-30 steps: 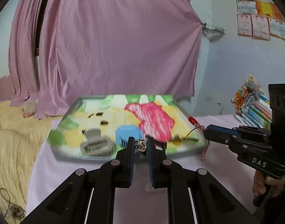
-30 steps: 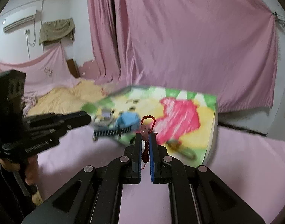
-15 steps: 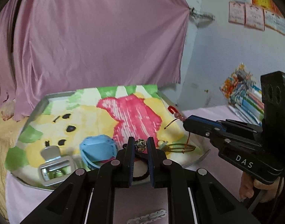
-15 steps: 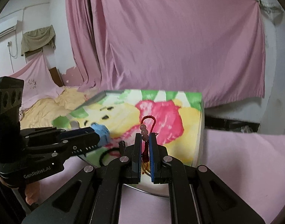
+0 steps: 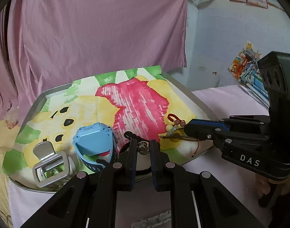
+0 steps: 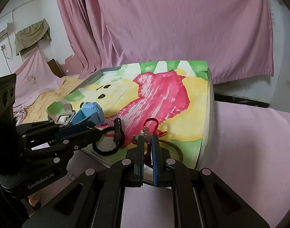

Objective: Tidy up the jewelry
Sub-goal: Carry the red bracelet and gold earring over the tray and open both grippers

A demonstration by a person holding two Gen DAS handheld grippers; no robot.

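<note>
Left tool (image 5: 143, 148) pinching ring (image 5: 143, 147); right tool (image 6: 148, 141) pinching beaded charm (image 6: 149, 131), both over tray's (image 5: 190, 93) near edge.

My tray (image 5: 33, 102) wore a cloth (image 5: 137, 102) painted yellow, green and pink-red; on it sat a sky-blue watch (image 5: 93, 142), a red-corded charm (image 6: 150, 129) and a silver clasp (image 5: 49, 165).

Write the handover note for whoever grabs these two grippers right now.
Left gripper: shut on a small metal ring, held over the tray's near edge.
Right gripper: shut on the red beaded charm, also above the tray.
Already in the tray: blue watch, silver clasp, black cord bracelet.
A silver chain piece lies on the pink cloth outside the tray.
Left to do: set down the ring and charm, then collect the chain piece.
</note>
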